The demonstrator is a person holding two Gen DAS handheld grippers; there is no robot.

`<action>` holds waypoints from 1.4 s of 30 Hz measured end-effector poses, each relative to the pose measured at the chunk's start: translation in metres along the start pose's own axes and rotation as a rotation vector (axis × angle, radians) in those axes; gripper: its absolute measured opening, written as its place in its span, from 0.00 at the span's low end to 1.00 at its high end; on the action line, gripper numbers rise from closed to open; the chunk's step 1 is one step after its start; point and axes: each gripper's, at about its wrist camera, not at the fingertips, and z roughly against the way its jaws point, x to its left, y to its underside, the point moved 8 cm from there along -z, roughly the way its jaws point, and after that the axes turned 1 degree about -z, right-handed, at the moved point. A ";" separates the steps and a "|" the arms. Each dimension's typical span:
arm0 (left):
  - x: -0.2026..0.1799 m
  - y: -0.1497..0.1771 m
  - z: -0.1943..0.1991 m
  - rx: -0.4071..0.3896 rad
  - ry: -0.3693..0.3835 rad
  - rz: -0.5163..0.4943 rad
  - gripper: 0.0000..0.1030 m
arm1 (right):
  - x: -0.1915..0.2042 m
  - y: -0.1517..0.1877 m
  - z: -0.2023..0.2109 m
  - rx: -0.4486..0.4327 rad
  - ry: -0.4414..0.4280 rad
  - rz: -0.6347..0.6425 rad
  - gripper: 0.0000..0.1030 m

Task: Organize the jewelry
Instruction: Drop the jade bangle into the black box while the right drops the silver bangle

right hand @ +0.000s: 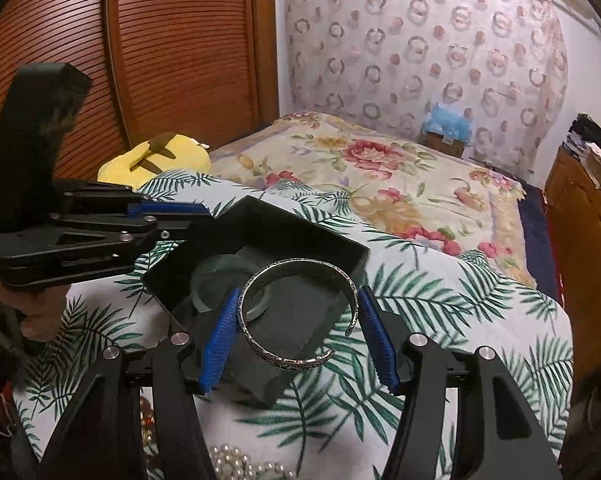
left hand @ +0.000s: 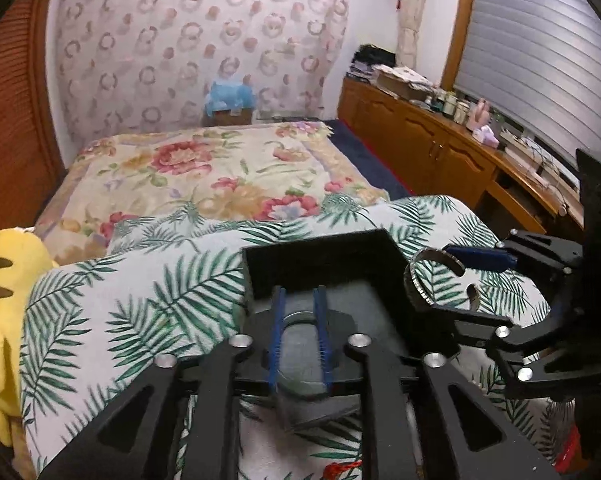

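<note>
A black open box (left hand: 320,264) (right hand: 260,224) sits on a palm-leaf cloth (left hand: 140,304) (right hand: 440,304). A pale green jade bangle (right hand: 216,280) lies inside it. My right gripper (right hand: 296,328) (left hand: 452,280) is shut on an open silver cuff bracelet (right hand: 296,308) (left hand: 424,280) and holds it just above the box's near right edge. My left gripper (left hand: 300,336) (right hand: 172,216) hangs over the box's near side, its blue fingers (left hand: 278,336) narrowly apart around the jade bangle (left hand: 300,356).
A pearl necklace (right hand: 240,464) and other beads lie on the cloth in front of the box. A yellow plush toy (left hand: 4,304) (right hand: 160,156) sits to the left. A floral bed (left hand: 220,176) lies behind, wooden cabinets (left hand: 440,148) to the right.
</note>
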 end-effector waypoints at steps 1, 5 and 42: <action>0.003 -0.001 0.003 -0.009 -0.010 0.007 0.26 | 0.003 -0.001 -0.003 0.001 -0.006 0.006 0.60; 0.015 -0.003 0.012 -0.037 -0.069 0.012 0.39 | 0.013 -0.003 -0.013 0.009 -0.024 0.029 0.60; 0.035 0.024 0.066 -0.098 -0.195 0.051 0.84 | 0.030 0.012 0.024 -0.032 0.009 0.046 0.60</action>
